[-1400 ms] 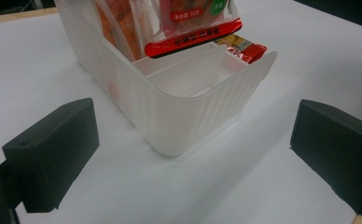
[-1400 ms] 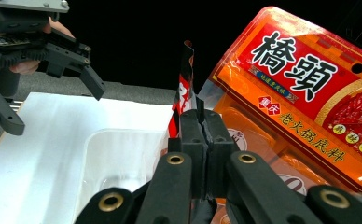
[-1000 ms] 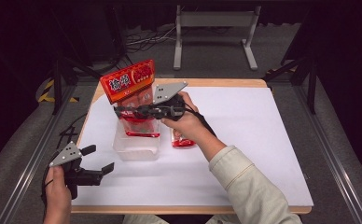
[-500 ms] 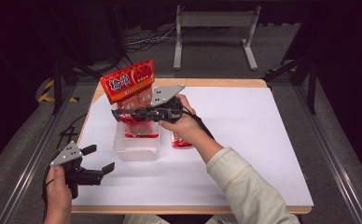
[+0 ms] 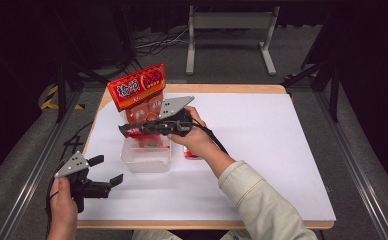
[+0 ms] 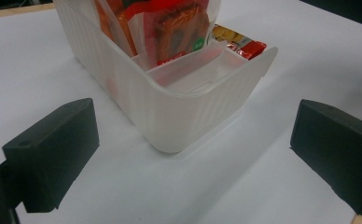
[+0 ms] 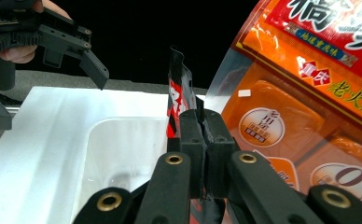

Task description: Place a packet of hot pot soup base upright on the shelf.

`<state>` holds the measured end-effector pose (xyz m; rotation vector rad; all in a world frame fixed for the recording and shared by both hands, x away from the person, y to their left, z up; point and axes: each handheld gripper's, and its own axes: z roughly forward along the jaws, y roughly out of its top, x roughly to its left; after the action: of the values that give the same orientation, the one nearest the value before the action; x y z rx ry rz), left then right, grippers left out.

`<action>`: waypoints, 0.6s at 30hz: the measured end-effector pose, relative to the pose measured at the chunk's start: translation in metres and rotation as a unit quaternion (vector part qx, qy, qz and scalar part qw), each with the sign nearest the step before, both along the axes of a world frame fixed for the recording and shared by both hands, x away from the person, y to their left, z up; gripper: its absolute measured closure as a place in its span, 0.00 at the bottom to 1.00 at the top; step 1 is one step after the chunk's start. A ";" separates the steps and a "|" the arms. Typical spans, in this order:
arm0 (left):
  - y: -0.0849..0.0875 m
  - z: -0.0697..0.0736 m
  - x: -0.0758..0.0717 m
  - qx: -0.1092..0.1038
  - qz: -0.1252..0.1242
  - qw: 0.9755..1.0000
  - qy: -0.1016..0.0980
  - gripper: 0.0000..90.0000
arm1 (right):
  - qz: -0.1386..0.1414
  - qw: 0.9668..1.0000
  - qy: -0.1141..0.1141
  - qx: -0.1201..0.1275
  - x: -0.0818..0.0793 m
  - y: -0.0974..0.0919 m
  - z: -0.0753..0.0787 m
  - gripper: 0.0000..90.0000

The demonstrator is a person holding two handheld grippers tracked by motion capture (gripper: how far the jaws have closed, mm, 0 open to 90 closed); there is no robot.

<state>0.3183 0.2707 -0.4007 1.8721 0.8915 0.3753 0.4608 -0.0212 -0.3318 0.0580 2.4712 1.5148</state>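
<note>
Two grippers: both over the white table (image 5: 262,150).
Right gripper (image 7: 201,122): jaws clamped on a thin red-black sachet (image 7: 177,100), held above the clear bin (image 5: 146,156).
Left gripper (image 5: 109,170): jaws spread wide, nothing between them, near the bin's corner.
Bin contents: large orange snack bag (image 5: 138,92), upright.
Beside bin: small red packet (image 5: 189,152) on table.

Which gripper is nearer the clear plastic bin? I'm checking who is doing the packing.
Right. The right gripper is directly above the clear plastic bin, shut on a red-and-black packet. The left gripper sits open on the table, short of the bin's near-left corner.
</note>
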 end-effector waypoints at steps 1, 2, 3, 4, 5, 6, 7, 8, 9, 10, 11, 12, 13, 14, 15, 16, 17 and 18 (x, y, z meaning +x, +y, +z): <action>0.000 0.000 0.000 0.000 0.000 1.000 0.000 0.02 | -0.001 1.000 0.003 0.001 0.000 0.000 -0.002 0.99; 0.000 0.000 0.000 0.000 0.000 1.000 0.000 0.02 | -0.003 1.000 0.005 0.001 0.000 -0.001 -0.004 0.99; 0.000 0.000 0.000 0.002 -0.001 1.000 0.001 0.02 | -0.003 1.000 0.006 0.000 0.000 -0.001 -0.005 0.99; -0.001 -0.001 0.000 0.002 0.000 1.000 0.001 0.02 | -0.005 1.000 0.008 -0.002 0.001 -0.002 -0.008 0.98; -0.001 -0.001 0.000 0.001 -0.001 1.000 0.002 0.02 | -0.007 1.000 0.010 -0.003 0.001 -0.003 -0.009 0.98; -0.002 -0.001 0.001 0.001 -0.001 1.000 0.002 0.02 | -0.007 1.000 0.012 -0.005 0.001 -0.004 -0.010 0.98; -0.002 -0.001 0.001 0.002 -0.001 1.000 0.000 0.02 | -0.010 1.000 0.015 -0.007 0.001 -0.005 -0.012 0.98; -0.002 -0.001 0.001 0.002 -0.002 1.000 0.001 0.02 | -0.012 1.000 0.018 -0.008 0.001 -0.006 -0.013 0.97; -0.002 -0.001 0.001 0.002 -0.001 1.000 0.002 0.02 | -0.014 1.000 0.020 -0.009 0.002 -0.007 -0.015 0.97; -0.002 -0.001 0.002 0.003 -0.003 1.000 0.001 0.02 | -0.016 1.000 0.023 -0.012 0.002 -0.008 -0.016 0.96; -0.003 -0.001 0.002 0.003 -0.002 1.000 0.001 0.02 | -0.017 0.999 0.028 -0.015 0.002 -0.009 -0.018 0.96; -0.003 -0.001 0.002 0.003 -0.002 1.000 0.001 0.02 | -0.018 0.999 0.032 -0.015 0.003 -0.010 -0.019 0.95; -0.003 -0.001 0.002 0.003 -0.002 1.000 0.001 0.02 | -0.020 0.999 0.035 -0.015 0.003 -0.011 -0.021 0.94; -0.004 -0.001 0.002 0.003 -0.003 1.000 0.002 0.02 | -0.021 0.999 0.039 -0.017 0.003 -0.011 -0.022 0.91; -0.004 -0.001 0.003 0.004 -0.004 1.000 0.002 0.02 | -0.024 0.999 0.040 -0.019 0.004 -0.011 -0.023 0.89; -0.004 -0.001 0.003 0.004 -0.004 1.000 0.002 0.02 | -0.028 0.998 0.042 -0.021 0.004 -0.012 -0.024 0.87; -0.004 -0.001 0.003 0.003 -0.004 1.000 0.003 0.02 | -0.030 0.998 0.045 -0.020 0.005 -0.012 -0.024 0.85; -0.004 -0.001 0.003 0.003 -0.004 1.000 0.002 0.02 | -0.033 0.998 0.055 -0.017 0.005 -0.013 -0.024 0.79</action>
<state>0.3216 0.2663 -0.4022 1.8831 0.8864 0.3698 0.4661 -0.0343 -0.3558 0.2195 2.5516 1.4802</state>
